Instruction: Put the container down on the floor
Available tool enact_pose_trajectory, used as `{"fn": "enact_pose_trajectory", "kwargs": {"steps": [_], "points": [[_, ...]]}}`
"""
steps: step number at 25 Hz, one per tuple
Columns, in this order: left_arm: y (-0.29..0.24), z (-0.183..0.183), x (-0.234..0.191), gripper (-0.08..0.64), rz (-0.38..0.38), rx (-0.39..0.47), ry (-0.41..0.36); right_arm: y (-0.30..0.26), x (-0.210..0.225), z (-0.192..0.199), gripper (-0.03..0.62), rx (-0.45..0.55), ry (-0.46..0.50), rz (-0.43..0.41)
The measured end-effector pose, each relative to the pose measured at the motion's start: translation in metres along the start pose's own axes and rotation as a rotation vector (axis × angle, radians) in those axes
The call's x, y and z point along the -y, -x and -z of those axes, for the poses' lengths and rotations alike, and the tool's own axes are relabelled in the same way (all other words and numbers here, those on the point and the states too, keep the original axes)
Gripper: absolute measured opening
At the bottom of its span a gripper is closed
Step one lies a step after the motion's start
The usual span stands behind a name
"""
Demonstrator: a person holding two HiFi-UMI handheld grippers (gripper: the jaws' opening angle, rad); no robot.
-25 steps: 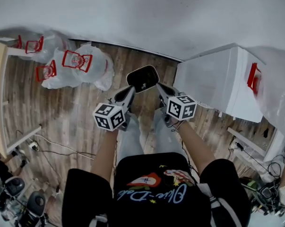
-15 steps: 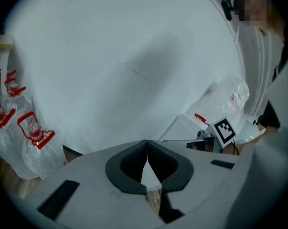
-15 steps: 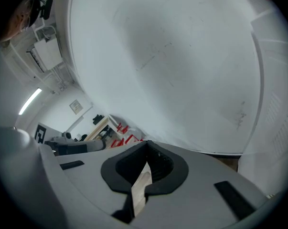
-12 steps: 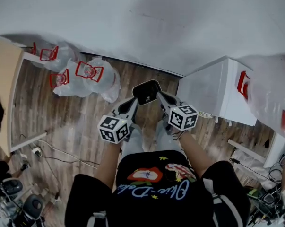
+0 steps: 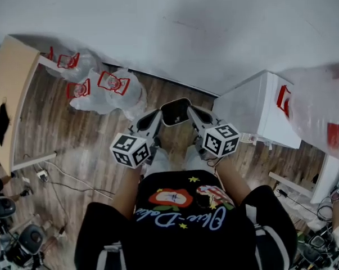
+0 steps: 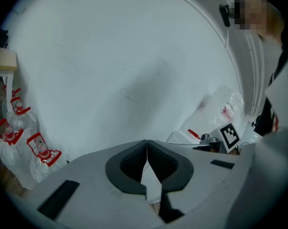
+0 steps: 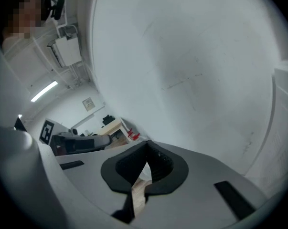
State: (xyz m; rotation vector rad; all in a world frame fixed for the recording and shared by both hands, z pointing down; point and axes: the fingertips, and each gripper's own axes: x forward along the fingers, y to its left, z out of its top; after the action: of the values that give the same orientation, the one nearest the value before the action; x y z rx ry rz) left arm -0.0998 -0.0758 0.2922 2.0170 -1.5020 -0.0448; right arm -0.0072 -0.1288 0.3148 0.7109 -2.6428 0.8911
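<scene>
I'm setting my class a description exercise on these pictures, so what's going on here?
A standing person holds a gripper in each hand. The left gripper and the right gripper appear shut on opposite edges of a dark container, which hangs between them in front of the person, well above the wooden floor. The container has not been put down yet.
</scene>
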Motion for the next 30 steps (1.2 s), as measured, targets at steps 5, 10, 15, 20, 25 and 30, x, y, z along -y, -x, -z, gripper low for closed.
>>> {"fn": "enact_pose_trajectory", "kwargs": {"steps": [5,10,15,20,25,30], "points": [[0.014,-0.022,0.016,0.005,0.009,0.051,-0.031,0.010,-0.032,-0.019,-0.002,0.017,0.162,-0.042],[0.021,-0.042,0.036,0.005,0.040,0.081,-0.093,0.023,-0.050,-0.037,-0.002,0.059,0.188,-0.068],[0.028,-0.061,0.055,0.005,0.051,0.103,-0.171,0.038,-0.064,-0.056,-0.002,0.097,0.208,-0.095],[0.030,-0.078,0.077,0.005,0.062,0.145,-0.217,0.052,-0.071,-0.080,-0.002,0.156,0.235,-0.108],[0.027,-0.081,0.093,0.005,0.064,0.152,-0.278,0.062,-0.071,-0.087,-0.002,0.189,0.226,-0.113],[0.030,-0.081,0.096,0.005,0.040,0.143,-0.291,0.067,-0.076,-0.087,-0.002,0.193,0.227,-0.119]]}}
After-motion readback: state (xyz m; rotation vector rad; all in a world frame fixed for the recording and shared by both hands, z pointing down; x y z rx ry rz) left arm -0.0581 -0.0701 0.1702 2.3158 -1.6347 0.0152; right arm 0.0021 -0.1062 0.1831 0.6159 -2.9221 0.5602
